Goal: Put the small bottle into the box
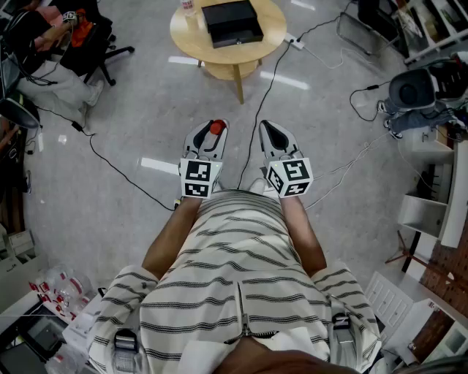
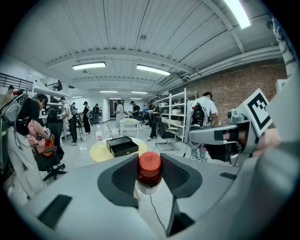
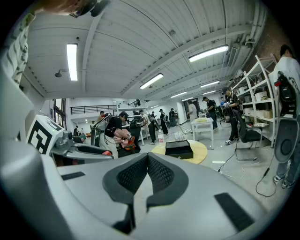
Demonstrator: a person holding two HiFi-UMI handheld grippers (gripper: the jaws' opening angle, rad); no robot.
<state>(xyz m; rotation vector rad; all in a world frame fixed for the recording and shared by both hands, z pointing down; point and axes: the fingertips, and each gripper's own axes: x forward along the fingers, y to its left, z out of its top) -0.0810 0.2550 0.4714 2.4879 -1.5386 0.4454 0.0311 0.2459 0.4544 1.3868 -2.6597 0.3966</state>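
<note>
Carrying step: left gripper pinches the red-capped bottle, right gripper pressed together, empty — next it must be brought to the black box on the table well ahead

the head view looks steeply down from overhead onto the left gripper and right gripper, held side by side over the floor. each gripper view rides close behind its own jaws and faces nearly level across the room. all three share the round surface and black box, well ahead of the jaws. each gripper view catches the other gripper at its edge.
</note>
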